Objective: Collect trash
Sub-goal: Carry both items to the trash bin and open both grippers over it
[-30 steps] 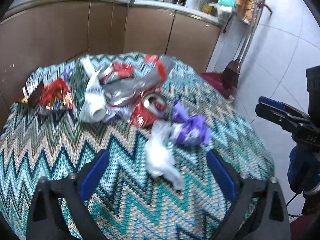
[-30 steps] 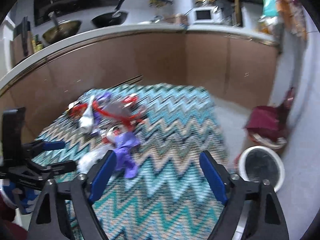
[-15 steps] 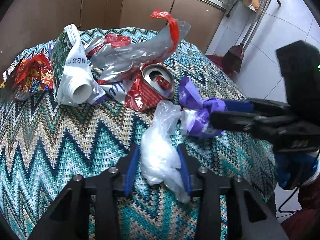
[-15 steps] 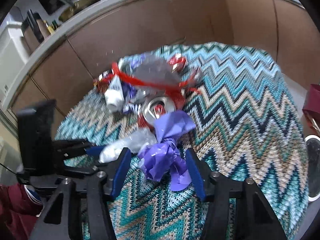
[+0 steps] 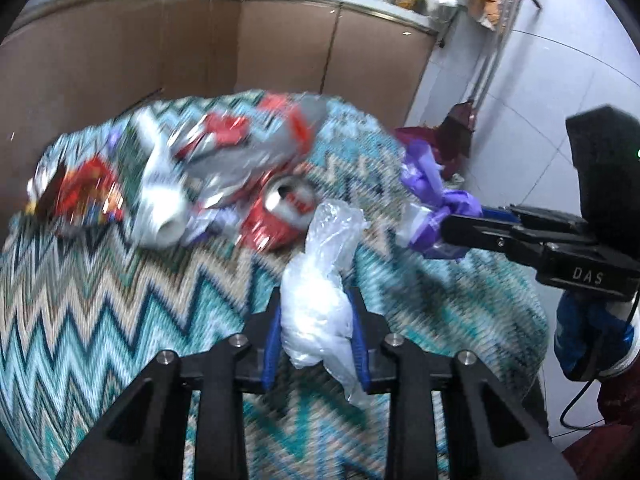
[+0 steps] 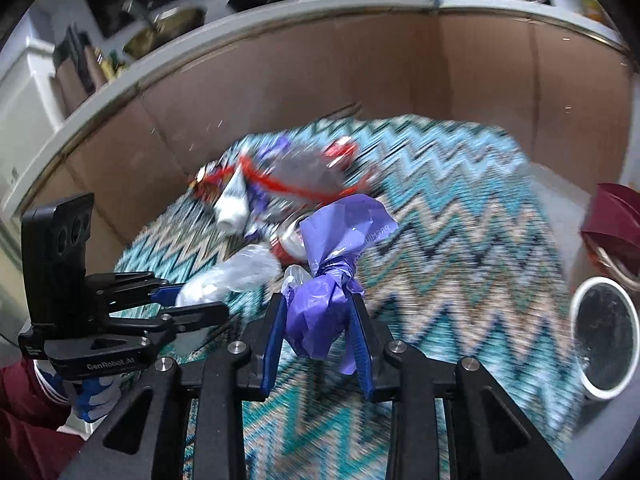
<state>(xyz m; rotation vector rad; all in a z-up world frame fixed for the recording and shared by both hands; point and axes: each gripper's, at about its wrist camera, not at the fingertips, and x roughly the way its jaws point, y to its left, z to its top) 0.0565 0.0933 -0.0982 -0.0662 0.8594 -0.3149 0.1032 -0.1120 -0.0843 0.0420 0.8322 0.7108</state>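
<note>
My left gripper (image 5: pixel 316 332) is shut on a crumpled clear plastic bag (image 5: pixel 320 288) and holds it above the zigzag tablecloth (image 5: pixel 100 312). My right gripper (image 6: pixel 320 332) is shut on a crumpled purple bag (image 6: pixel 324 296), also lifted off the cloth; it shows in the left wrist view (image 5: pixel 436 208) too. The clear bag also shows in the right wrist view (image 6: pixel 236 276). A trash pile stays on the table: a crushed red can (image 5: pixel 280 212), a white tube (image 5: pixel 160 204), a grey and red wrapper (image 5: pixel 256 148), a red snack packet (image 5: pixel 88 196).
A white-rimmed bin (image 6: pixel 604 340) stands on the floor right of the table, with a dark red dustpan (image 6: pixel 616 216) behind it. Brown kitchen cabinets (image 5: pixel 200 48) curve behind the table. Both views are motion-blurred.
Both grippers closed on their bags half a second ago and have now lifted them off the cloth. The pile has not moved.
</note>
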